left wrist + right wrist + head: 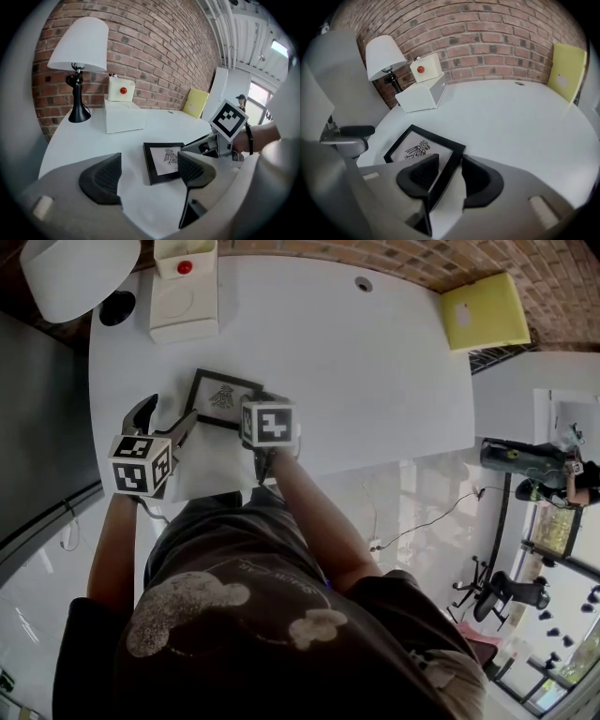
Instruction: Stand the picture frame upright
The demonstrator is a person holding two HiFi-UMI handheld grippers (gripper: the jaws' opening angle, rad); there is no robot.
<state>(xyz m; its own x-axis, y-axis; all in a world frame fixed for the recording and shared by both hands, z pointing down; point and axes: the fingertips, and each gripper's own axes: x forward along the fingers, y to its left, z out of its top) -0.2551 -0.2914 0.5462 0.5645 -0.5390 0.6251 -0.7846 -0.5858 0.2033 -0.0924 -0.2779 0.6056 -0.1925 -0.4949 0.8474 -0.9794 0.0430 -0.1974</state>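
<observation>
Head view: black-framed picture with a bird drawing (223, 395) lies flat on the white round table (375, 381), near the person's edge. Right gripper (255, 409) is at the frame's right-hand side, its marker cube covering that corner. Frame body sits at 10–11 o'clock from the cube. Left gripper (171, 413) is at 7–8 o'clock of the frame, just beside its near-left corner, with no contact visible. Right is clearly the nearer one.

Left gripper view: jaws spread wide, nothing between the pads. The frame (161, 161) is flat on the table at 12–1 o'clock beyond the left gripper (147, 176). Right gripper (197, 146) comes in from 3 o'clock and meets the frame's right rail. The frame looks near-square from here, so its long axis can't be called.

Right gripper view: jaws part-way apart, straddling the frame's right rail, which runs between the pads from 1 o'clock down to 7 o'clock. The rest of the frame (417, 150) spreads to 10–11 o'clock of the right gripper (450, 178). Its left pad sits over the picture side, tight to the rail. A white sliver shows between the rail and its right pad, so this reads as not yet a firm pinch. Left gripper (349, 138) is visible at 9 o'clock, apart from the frame.

Judgement: the move turns on that rail. With the frame's body lying left of the grip, a lift would likely hinge it on the opposite rail at 10 o'clock. The left gripper is placed to steady that side.
</observation>
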